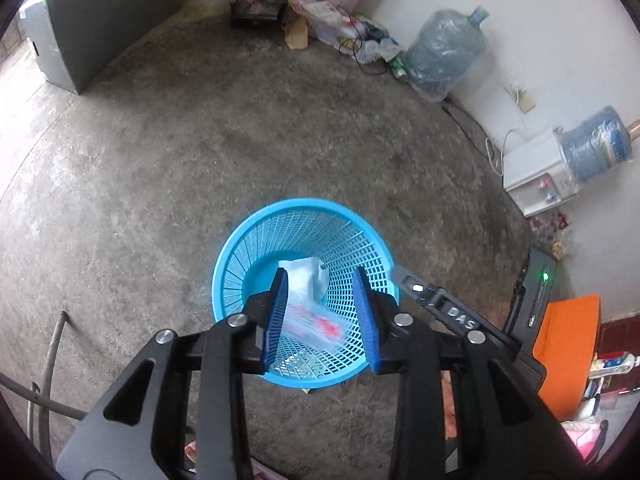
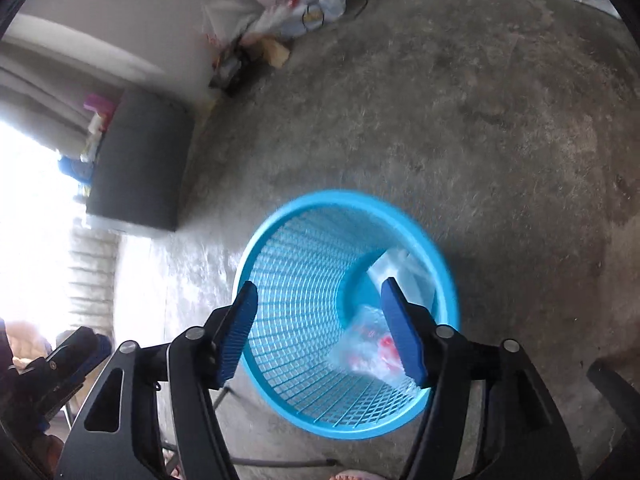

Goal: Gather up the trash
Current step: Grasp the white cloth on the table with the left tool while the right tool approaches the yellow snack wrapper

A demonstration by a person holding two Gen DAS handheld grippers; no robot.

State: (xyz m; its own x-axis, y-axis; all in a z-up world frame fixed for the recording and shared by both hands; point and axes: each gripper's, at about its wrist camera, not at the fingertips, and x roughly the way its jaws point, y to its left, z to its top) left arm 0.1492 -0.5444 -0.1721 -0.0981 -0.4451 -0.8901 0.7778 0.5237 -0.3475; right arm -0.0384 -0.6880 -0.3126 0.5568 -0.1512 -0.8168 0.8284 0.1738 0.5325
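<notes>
Plastic wrapper (image 1: 316, 326) with red print inside blue mesh wastebasket (image 1: 256, 228), both grippers spread apart and empty above it.

Wrapper looks light, thin, crinkly, likely slippery; pinch a bunched edge, not the flat face. It sits blurred between the left gripper (image 1: 322, 320) fingers, against the basket wall at 5 o'clock; white bag (image 1: 306, 276) lies deeper at the bottom. Right gripper (image 2: 326, 334) hovers over the same rim, wrapper (image 2: 366, 346) beside its right finger. Basket is light and could tip if bumped. Bare concrete floor (image 1: 200, 140) around. Far wall: litter pile (image 1: 320, 20) at 12 o'clock, water jug (image 1: 444, 54) at 1, water dispenser (image 1: 540, 176) at 2. Grey cabinet (image 1: 104, 16) at 11.
</notes>
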